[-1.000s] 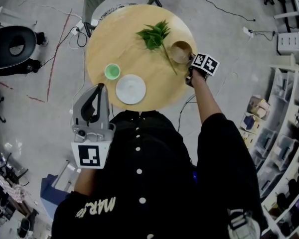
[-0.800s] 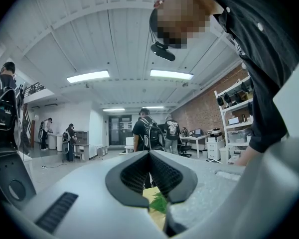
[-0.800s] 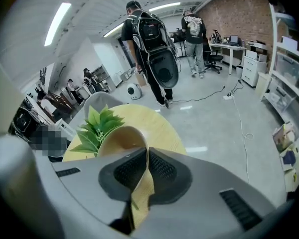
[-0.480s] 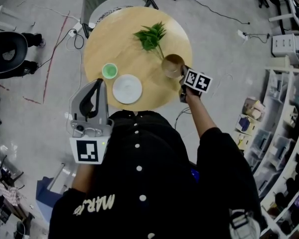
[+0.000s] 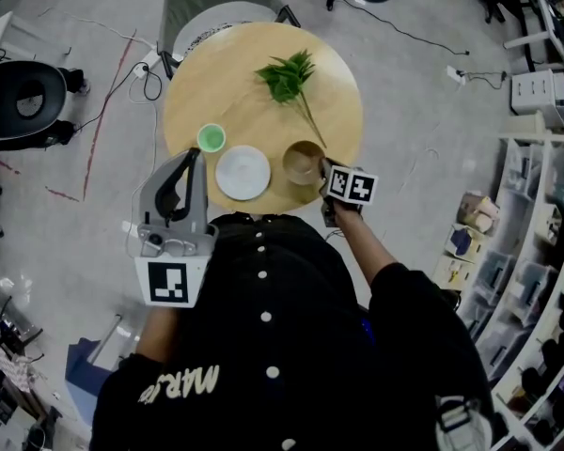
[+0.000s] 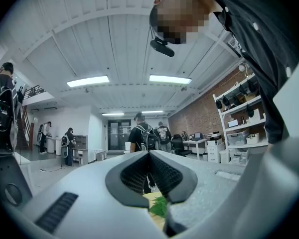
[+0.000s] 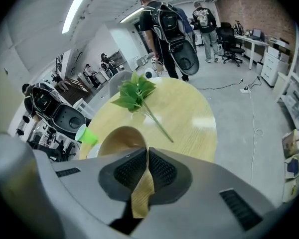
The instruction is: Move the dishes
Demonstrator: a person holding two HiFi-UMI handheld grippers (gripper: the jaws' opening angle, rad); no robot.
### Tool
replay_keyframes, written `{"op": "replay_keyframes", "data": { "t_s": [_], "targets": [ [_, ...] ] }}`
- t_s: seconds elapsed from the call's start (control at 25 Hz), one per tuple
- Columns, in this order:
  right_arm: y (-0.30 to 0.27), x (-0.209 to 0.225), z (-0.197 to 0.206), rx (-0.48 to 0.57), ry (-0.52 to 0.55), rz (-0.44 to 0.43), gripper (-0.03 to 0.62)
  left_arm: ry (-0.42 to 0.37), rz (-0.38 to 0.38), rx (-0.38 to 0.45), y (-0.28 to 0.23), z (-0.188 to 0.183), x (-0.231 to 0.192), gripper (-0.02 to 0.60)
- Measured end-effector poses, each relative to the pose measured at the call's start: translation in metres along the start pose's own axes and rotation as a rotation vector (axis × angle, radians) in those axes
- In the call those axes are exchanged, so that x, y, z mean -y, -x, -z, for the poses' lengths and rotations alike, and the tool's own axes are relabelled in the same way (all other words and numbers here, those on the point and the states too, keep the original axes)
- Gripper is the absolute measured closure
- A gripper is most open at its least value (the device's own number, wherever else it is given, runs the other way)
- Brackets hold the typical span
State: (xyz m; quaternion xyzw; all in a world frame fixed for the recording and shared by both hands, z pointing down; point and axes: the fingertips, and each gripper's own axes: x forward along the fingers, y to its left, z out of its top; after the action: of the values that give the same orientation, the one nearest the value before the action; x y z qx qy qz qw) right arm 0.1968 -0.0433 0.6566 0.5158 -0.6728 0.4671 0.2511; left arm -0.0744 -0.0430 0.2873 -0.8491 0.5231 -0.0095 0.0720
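A round wooden counter stands on a grey concrete floor, seen from above the person in a black buttoned shirt who works at its near edge. The left gripper is held in front of the person's chest on the left side of the head view, short of the counter. Its fingers are pressed together with nothing between them. The right gripper reaches to the counter's near right edge, its fingers pinching the thin rim of a wooden bowl. The rim runs up between the ribbed pads in the right gripper view. The bowl sits at the near side of the counter, just beside a white plate on its left. A leafy green sprig lies farther back, its stem running down towards the bowl. A small green cup stands near the plate, at its far left.
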Motion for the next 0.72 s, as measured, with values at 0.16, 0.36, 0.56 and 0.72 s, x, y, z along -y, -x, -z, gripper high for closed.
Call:
{"op": "replay_keyframes", "data": {
  "t_s": [0.16,0.36,0.56,0.72],
  "targets": [
    [0.0,-0.007,0.016,-0.018,0.003,-0.011,0.572,-0.005,-0.002,0.001,0.004,0.0,0.0,0.578],
    [-0.003,-0.013,0.034,-0.045,0.03,-0.016,0.572,-0.009,-0.001,0.006,0.007,-0.002,0.002,0.578],
    [-0.009,-0.013,0.043,-0.047,0.035,-0.016,0.572,-0.021,0.007,0.003,0.008,-0.002,0.004,0.578],
    [-0.014,-0.013,0.047,-0.047,0.022,-0.013,0.572,-0.015,0.003,-0.006,0.011,0.002,0.004,0.578]
  ]
}}
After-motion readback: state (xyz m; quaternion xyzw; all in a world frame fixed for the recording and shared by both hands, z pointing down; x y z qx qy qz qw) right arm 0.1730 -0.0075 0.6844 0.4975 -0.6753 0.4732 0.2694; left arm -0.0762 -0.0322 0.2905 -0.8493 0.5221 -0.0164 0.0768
